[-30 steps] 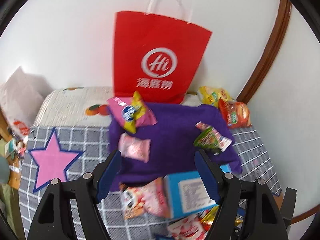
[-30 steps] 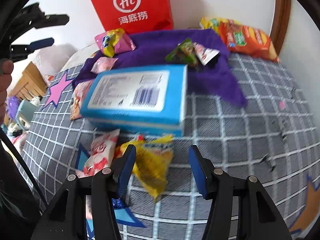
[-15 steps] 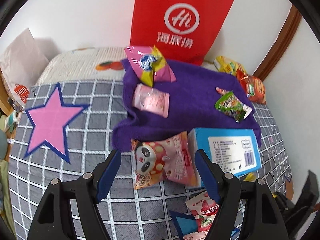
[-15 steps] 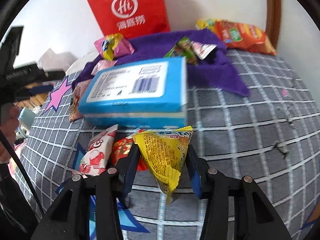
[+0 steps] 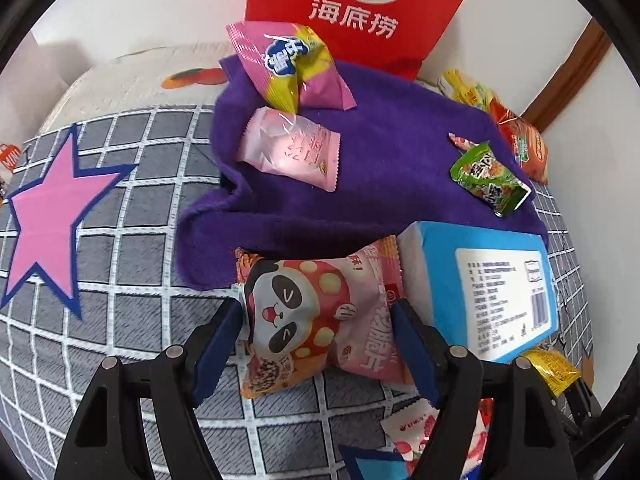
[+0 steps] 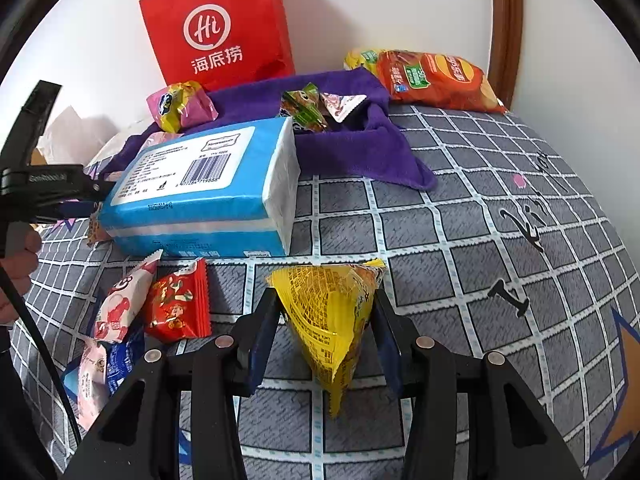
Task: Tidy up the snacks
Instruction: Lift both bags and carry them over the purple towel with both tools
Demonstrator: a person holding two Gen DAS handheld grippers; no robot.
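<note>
1. The right tool (image 6: 326, 332) pinches a yellow cone packet (image 6: 330, 312), point hanging down.
2. The left tool (image 5: 316, 344), spread, straddles the panda snack bag (image 5: 312, 316) on the bed (image 5: 120, 248).
3. The purple towel (image 5: 384, 184) lies straight ahead, nearer the left tool.

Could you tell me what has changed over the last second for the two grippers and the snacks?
The right gripper closed on the yellow packet, which lay loose on the bedspread before. The left gripper came forward and down until the panda packet sits between its open fingers. The blue box, purple towel and red bag stayed put.
</note>
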